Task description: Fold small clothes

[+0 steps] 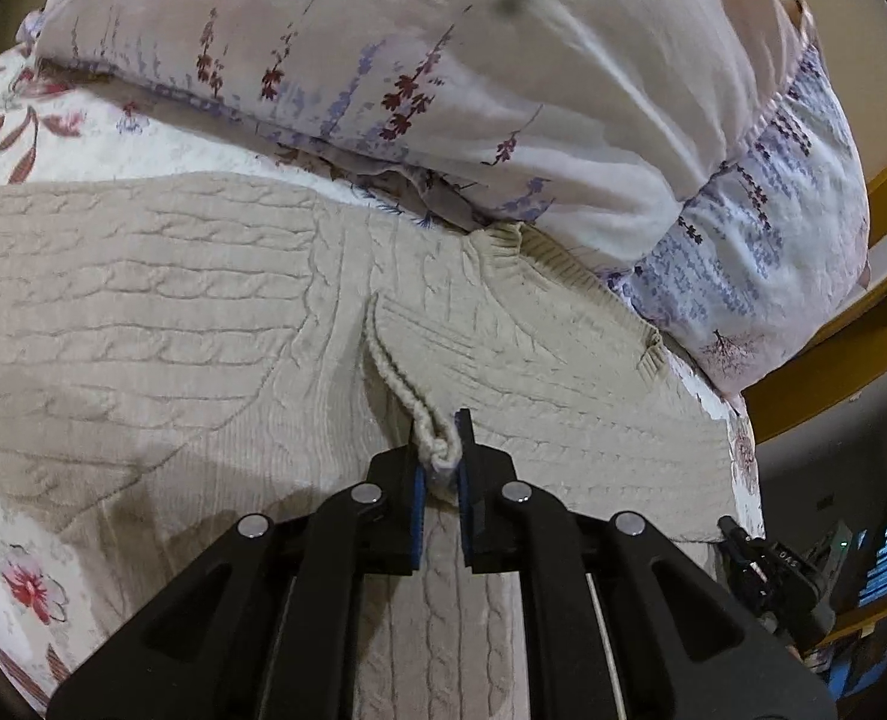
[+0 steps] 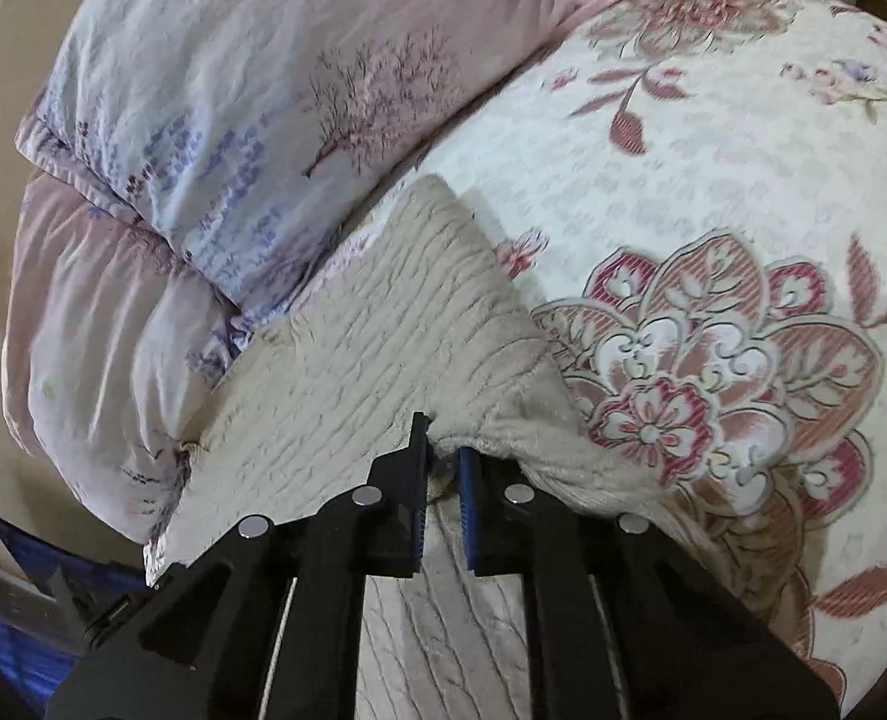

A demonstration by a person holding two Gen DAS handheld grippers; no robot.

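Observation:
A beige cable-knit sweater (image 1: 173, 312) lies spread on a floral bedspread (image 1: 41, 588). My left gripper (image 1: 440, 450) is shut on a pinched-up fold of the sweater's knit, near its middle. In the right wrist view the same sweater (image 2: 371, 336) lies partly folded, and my right gripper (image 2: 443, 456) is shut on a bunched edge of it, with fabric draped to the right over the bedspread (image 2: 683, 180).
A folded pale quilt with purple flower print (image 1: 503, 90) lies along the far side of the sweater; it also shows in the right wrist view (image 2: 203, 120). The bed's edge and a wooden frame (image 1: 833, 372) are to the right. Dark clutter (image 1: 803, 576) sits beyond the edge.

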